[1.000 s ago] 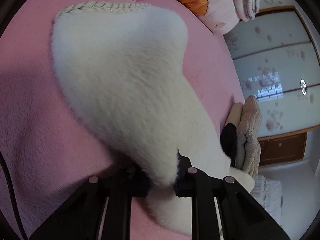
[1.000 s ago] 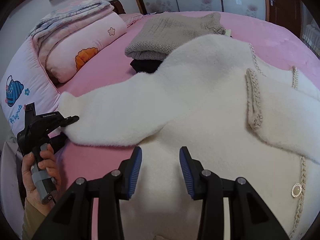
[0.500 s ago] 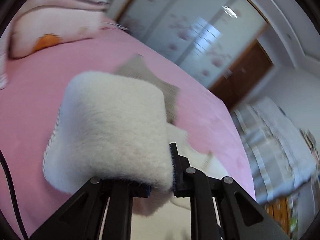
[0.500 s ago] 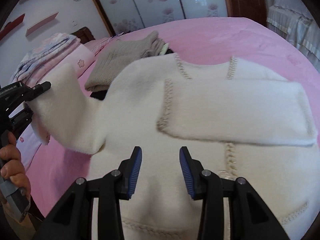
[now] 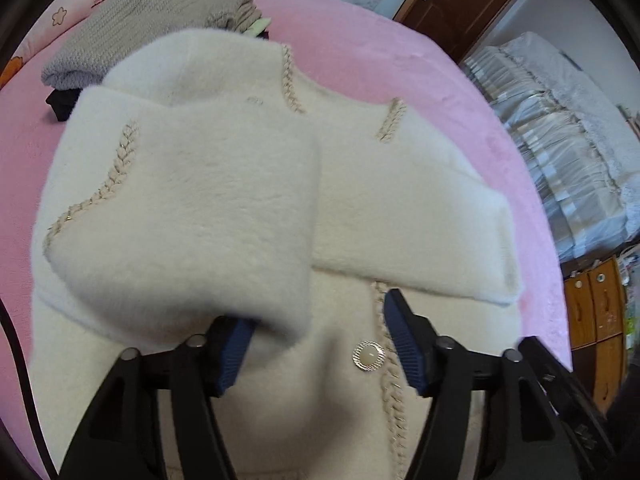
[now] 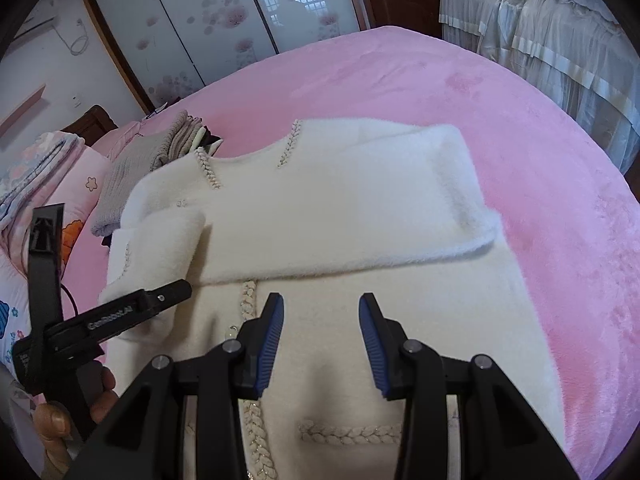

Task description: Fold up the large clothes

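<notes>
A white fluffy cardigan (image 5: pixel 400 184) with braided trim and a round button (image 5: pixel 368 356) lies front up on the pink bed (image 6: pixel 520 140). One sleeve (image 6: pixel 360 220) is folded across its chest. The other sleeve (image 5: pixel 192 208) lies doubled over the front, its cuff end draped on the left finger of my left gripper (image 5: pixel 320 316). That gripper's jaws are opening and the pads no longer pinch the cuff. In the right wrist view a hand holds the left gripper, one finger (image 6: pixel 132 312) over the sleeve. My right gripper (image 6: pixel 320 304) hovers open above the cardigan's lower front, holding nothing.
A folded grey knit sweater (image 5: pixel 152 12) sits on a black garment (image 5: pixel 60 104) behind the cardigan. Pink pillows and a folded quilt (image 6: pixel 80 184) lie at the bed's head. A second bed with a white frilled cover (image 5: pixel 560 120) and a wooden cabinet (image 5: pixel 596 320) stand to the right.
The left gripper lifted the outstretched sleeve off the bed, swung it over onto the cardigan's front and opened its jaws. The right gripper shifted across the cardigan, still open.
</notes>
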`<state>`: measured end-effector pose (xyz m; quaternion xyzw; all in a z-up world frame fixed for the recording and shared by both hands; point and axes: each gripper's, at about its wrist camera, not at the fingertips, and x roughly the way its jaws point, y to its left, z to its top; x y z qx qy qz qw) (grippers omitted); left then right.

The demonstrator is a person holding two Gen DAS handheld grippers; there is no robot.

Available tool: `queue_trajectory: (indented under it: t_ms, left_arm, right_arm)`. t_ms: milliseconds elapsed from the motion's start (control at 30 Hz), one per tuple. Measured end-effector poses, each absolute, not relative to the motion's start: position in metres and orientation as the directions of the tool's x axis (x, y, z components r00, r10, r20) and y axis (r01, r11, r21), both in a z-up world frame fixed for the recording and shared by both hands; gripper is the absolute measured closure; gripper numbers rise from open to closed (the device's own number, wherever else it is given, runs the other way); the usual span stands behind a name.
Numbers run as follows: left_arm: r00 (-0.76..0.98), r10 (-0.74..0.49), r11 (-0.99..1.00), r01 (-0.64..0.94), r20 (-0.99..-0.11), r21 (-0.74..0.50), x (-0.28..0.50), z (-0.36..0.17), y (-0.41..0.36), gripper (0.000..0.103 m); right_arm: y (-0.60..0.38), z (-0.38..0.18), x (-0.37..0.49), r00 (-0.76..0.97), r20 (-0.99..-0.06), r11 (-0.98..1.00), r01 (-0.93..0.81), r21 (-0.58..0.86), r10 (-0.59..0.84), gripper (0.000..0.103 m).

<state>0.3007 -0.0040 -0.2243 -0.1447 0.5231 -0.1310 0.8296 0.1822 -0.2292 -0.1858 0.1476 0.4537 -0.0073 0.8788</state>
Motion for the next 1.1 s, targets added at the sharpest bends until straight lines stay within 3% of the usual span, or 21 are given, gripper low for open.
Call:
queue_trajectory:
  t_ms: [100, 333, 600, 733, 900, 1000, 1067, 1100]
  left_arm:
    - [0.409, -0.442, 0.893, 0.116, -0.798, -0.435, 0.289, -0.205, 0.003, 0.029]
    - [0.443, -0.475, 0.876, 0.157, -0.76, -0.456, 0.245, -0.174, 0.031, 0.029]
    - [0.489, -0.21, 0.953, -0.089, -0.847, -0.288, 0.217, -0.204, 0.121, 0.028]
    - [0.47, -0.171, 0.945, -0.171, -0.866, -0.28, 0.211, -0.223, 0.16, 0.028]
    - [0.444, -0.181, 0.925, -0.226, -0.878, -0.306, 0.205, -0.242, 0.184, 0.028]
    - [0.435, -0.19, 0.919, -0.236, -0.88, -0.315, 0.202, -0.248, 0.189, 0.028]
    - [0.438, -0.191, 0.917, -0.24, -0.878, -0.319, 0.202, -0.25, 0.19, 0.028]
    - [0.439, -0.198, 0.914, -0.241, -0.877, -0.327, 0.202, -0.251, 0.191, 0.028]
  right_arm:
    - [-0.221, -0.187, 0.189, 0.589, -0.79, 0.948, 0.121, 0.293, 0.169, 0.064]
    - [-0.18, -0.172, 0.19, 0.6, -0.762, 0.951, 0.003, 0.308, 0.244, 0.064]
    - [-0.101, -0.161, 0.209, 0.556, -0.771, 0.948, -0.246, 0.204, 0.311, 0.063]
    - [-0.041, -0.17, 0.219, 0.549, -0.786, 0.918, -0.392, 0.058, 0.284, 0.048]
    - [0.024, -0.2, 0.224, 0.546, -0.815, 0.827, -0.537, -0.163, 0.194, 0.047]
    - [0.047, -0.218, 0.228, 0.624, -0.777, 0.775, -0.529, -0.346, 0.079, 0.047]
    - [0.053, -0.228, 0.235, 0.627, -0.778, 0.758, -0.519, -0.394, 0.025, 0.048]
    - [0.05, -0.227, 0.238, 0.622, -0.783, 0.768, -0.516, -0.38, 0.031, 0.055]
